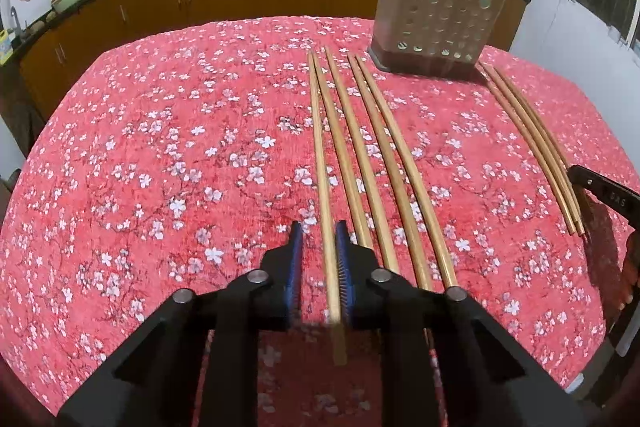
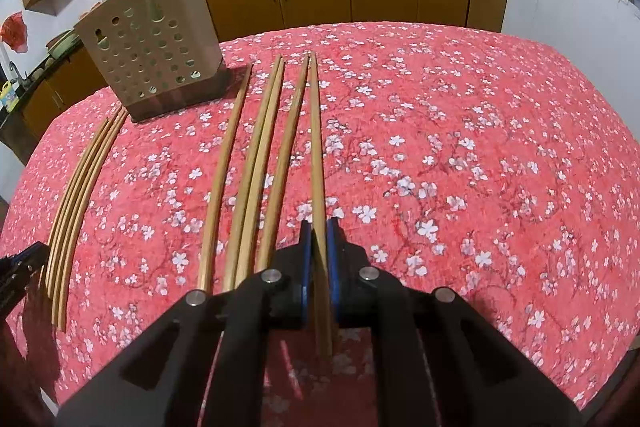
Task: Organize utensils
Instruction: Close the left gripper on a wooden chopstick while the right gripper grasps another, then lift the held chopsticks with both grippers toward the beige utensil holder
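Bare cloth left; holder ahead

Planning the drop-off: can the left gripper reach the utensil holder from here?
Probably yes: the left gripper, jaws shut on a chopstick, faces the utensil holder with only flat-lying chopsticks between.

In the left wrist view, the near end of the chopstick between the blue pads blurs out at bottom centre, and the other gripper is cut off by the right edge, its fingertips hidden. In the right wrist view, the near end of the clamped chopstick smears into blur low in the frame, and the gripper at the left edge shows only a dark sliver.
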Demonstrator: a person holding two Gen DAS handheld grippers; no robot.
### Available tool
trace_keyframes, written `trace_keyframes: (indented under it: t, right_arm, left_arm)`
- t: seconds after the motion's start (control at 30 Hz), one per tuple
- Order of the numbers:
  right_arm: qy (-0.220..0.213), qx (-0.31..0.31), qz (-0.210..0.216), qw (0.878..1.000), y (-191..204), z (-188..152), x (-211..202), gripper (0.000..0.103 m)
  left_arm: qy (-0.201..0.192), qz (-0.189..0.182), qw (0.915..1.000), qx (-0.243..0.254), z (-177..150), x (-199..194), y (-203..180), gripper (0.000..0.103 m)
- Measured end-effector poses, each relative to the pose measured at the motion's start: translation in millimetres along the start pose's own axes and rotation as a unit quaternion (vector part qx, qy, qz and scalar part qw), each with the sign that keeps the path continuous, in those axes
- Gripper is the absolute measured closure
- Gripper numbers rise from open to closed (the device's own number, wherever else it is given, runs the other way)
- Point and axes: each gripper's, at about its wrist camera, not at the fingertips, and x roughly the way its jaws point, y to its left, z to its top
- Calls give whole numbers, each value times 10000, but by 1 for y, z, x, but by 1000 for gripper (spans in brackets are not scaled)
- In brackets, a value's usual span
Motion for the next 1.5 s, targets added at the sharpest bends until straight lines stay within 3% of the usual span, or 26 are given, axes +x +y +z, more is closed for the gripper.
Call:
trace_keyframes:
  t: [0.1, 0.5, 0.83, 1.23, 1.5]
  right_arm:
    - [-6, -39, -19, 10000, -1, 4, 3, 95]
    - [-127, 58, -243, 9996, -15, 36, 27, 95]
    - [-179, 113, -191, 9996, -20, 37, 26, 95]
    - [-198, 16, -249, 9995, -13, 21, 16, 95]
    - [-348, 187, -60, 9992, -20, 25, 4, 95]
  left_arm:
    - [45, 76, 10000, 35, 11, 9, 1, 95]
    - [-26, 148, 9996, -231, 55, 42, 19, 96]
    - [-235, -89, 9990, -378, 40, 30, 27, 96]
    - [-221, 86, 9996, -167, 25, 17, 23, 96]
    - [-221, 114, 9994, -220, 30, 14, 22, 96]
